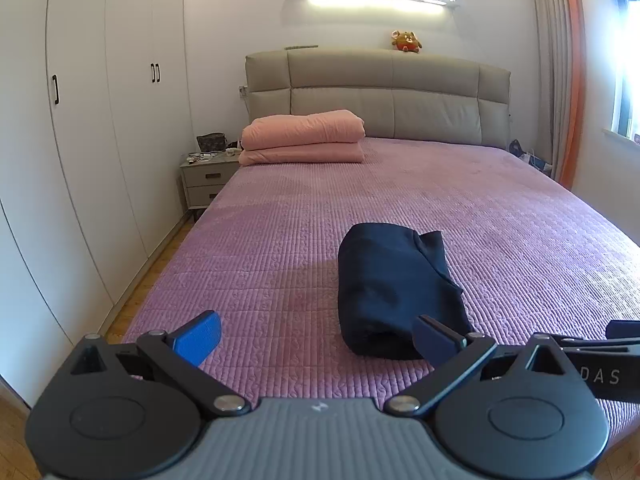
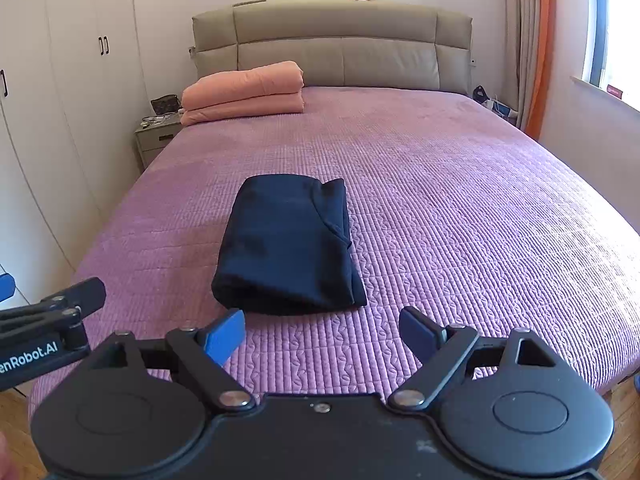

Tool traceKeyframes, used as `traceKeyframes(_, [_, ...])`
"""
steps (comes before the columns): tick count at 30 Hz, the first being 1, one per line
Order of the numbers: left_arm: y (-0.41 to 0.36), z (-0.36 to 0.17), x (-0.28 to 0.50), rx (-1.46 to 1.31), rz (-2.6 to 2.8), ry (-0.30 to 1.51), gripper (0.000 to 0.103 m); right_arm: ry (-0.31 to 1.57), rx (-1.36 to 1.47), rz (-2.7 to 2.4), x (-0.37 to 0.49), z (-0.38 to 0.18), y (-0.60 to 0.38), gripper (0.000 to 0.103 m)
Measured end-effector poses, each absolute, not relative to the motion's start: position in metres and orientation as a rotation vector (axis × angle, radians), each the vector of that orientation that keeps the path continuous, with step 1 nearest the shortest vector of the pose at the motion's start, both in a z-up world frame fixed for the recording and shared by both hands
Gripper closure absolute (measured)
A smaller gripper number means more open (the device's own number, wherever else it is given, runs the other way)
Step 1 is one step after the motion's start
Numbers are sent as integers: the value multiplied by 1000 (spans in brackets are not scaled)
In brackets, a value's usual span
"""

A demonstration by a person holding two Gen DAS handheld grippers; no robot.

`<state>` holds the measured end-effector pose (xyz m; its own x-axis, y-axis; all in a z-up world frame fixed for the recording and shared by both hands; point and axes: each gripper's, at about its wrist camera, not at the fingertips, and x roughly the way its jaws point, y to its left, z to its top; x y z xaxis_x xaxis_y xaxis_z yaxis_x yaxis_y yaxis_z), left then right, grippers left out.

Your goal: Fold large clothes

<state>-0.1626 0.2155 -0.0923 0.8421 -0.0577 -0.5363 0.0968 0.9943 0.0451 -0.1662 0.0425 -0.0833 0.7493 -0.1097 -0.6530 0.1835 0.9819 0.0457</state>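
Note:
A dark navy garment point(image 1: 396, 292) lies folded into a compact bundle on the purple quilted bed point(image 1: 280, 248). It also shows in the right wrist view point(image 2: 286, 248). My left gripper point(image 1: 316, 338) is open and empty, above the bed's near edge, with the bundle just ahead to its right. My right gripper point(image 2: 322, 334) is open and empty, just short of the bundle's near end. Each gripper's side shows at the edge of the other's view.
A folded pink duvet point(image 1: 304, 138) lies at the bed's head on the left, below the grey headboard point(image 1: 380, 92). White wardrobes point(image 1: 88, 120) line the left wall. A nightstand point(image 1: 206, 182) stands beside the bed. Curtains and a window point(image 2: 600, 40) are on the right.

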Motion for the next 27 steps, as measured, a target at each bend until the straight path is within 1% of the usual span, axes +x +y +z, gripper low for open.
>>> traceKeyframes(27, [220, -89, -166, 73, -91, 568, 0, 710, 80, -137, -174, -77, 47, 3])
